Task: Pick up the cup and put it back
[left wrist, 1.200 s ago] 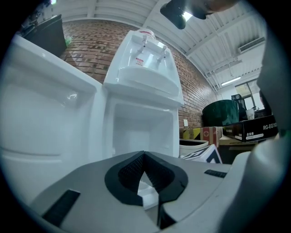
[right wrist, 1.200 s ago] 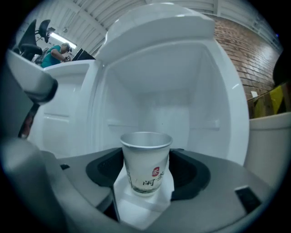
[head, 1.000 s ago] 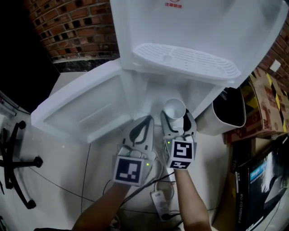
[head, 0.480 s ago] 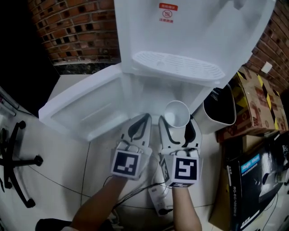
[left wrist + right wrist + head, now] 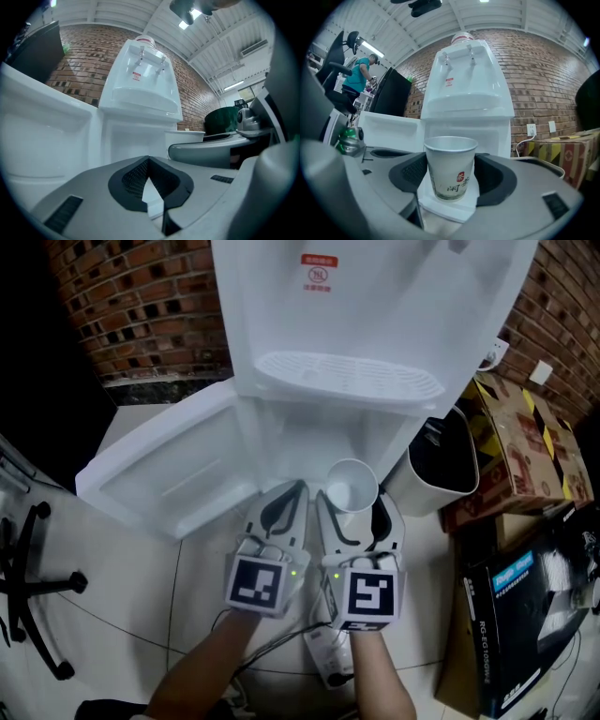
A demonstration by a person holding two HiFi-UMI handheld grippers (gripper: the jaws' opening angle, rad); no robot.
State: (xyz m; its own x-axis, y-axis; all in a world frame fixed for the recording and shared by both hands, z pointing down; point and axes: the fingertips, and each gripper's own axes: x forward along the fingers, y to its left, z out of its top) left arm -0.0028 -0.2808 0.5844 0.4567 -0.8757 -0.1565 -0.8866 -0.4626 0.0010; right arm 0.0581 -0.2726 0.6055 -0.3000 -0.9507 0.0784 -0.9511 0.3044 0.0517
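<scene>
Two grippers sit side by side before the white water dispenser [image 5: 366, 324]; its open door [image 5: 169, 470] juts left, and a waste bin [image 5: 441, 470] and cardboard boxes [image 5: 525, 446] crowd the right. My right gripper [image 5: 354, 512] clamps the paper cup [image 5: 450, 168] upright before the open compartment, while my left gripper [image 5: 298, 488] is closed on nothing. I can't read the cup's red seal and dark characters, nor the dispenser's red label [image 5: 319, 273].
</scene>
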